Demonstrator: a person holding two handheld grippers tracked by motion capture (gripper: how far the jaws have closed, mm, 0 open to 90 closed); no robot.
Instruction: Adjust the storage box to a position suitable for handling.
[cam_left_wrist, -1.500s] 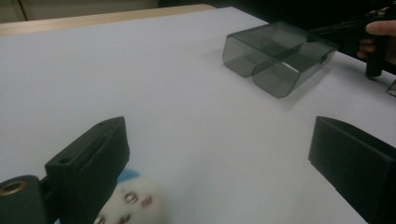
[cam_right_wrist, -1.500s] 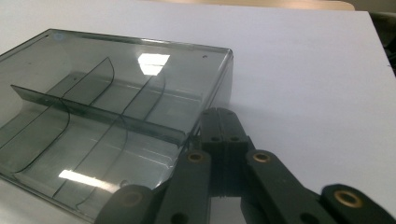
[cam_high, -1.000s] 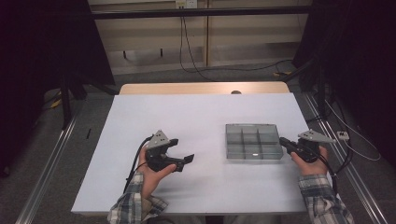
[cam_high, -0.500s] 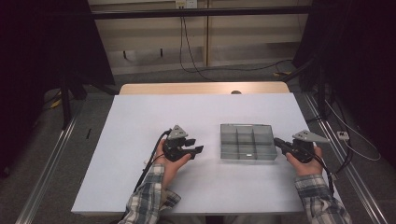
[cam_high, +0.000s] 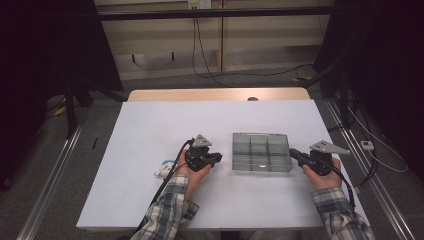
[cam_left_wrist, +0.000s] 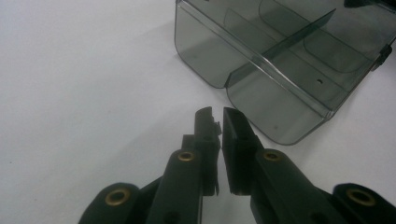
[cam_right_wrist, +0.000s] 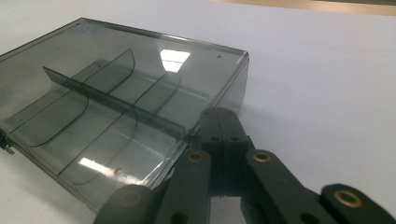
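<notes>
A clear grey plastic box (cam_high: 260, 135) with several empty compartments lies on the white table (cam_high: 150, 130). My left gripper (cam_high: 219, 158) is just left of the box and points at it. Its jaws have just been closing and now stand shut with a hairline slit and nothing between them, as the left gripper view (cam_left_wrist: 218, 116) shows, a short way from the box's side wall (cam_left_wrist: 205, 51). My right gripper (cam_high: 292, 152) is shut at the box's right side. Its tips (cam_right_wrist: 219, 114) are against the box's wall (cam_right_wrist: 233, 88); I cannot tell whether they touch.
A small white and blue object (cam_high: 164, 167) lies on the table left of the left hand. Black cables trail from both grippers toward the table's near edge. A wooden strip (cam_high: 215, 94) borders the table's far side. Dark floor and metal rails run along both sides.
The left hand moved right toward the box and its jaws closed from wide open. The small white and blue object came into sight behind it. Box and right gripper shifted slightly left.
</notes>
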